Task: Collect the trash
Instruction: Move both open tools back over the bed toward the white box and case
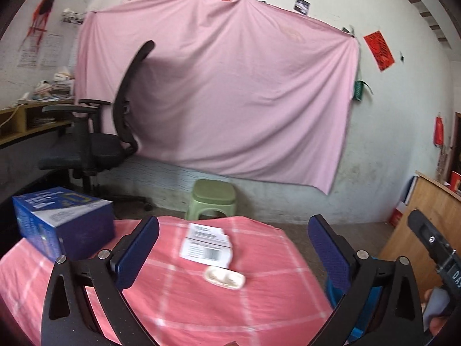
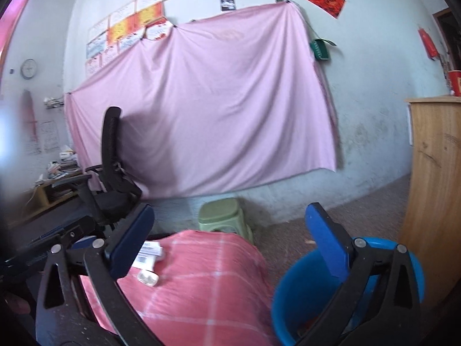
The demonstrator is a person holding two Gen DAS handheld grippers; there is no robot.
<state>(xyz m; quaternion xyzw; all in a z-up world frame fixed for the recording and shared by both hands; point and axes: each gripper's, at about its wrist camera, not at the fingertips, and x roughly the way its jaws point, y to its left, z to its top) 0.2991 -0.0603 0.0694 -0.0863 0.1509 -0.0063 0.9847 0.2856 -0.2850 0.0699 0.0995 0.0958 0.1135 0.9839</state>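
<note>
At centre of left wrist frame: torn paper label (image 1: 206,244) and small white plastic tray (image 1: 225,278) noted on pink cloth (image 1: 201,311). Both judged light; tray thin, best pinched across rim. Left gripper (image 1: 233,248) and right gripper (image 2: 230,242) jaws apart, empty. Blue bucket (image 2: 291,302) at lower right.

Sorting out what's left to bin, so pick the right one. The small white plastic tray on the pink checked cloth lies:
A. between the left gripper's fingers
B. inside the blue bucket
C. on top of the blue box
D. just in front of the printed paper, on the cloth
D: the white plastic tray rests on the pink cloth at the near edge of the printed paper, clear of the open left gripper.
</note>
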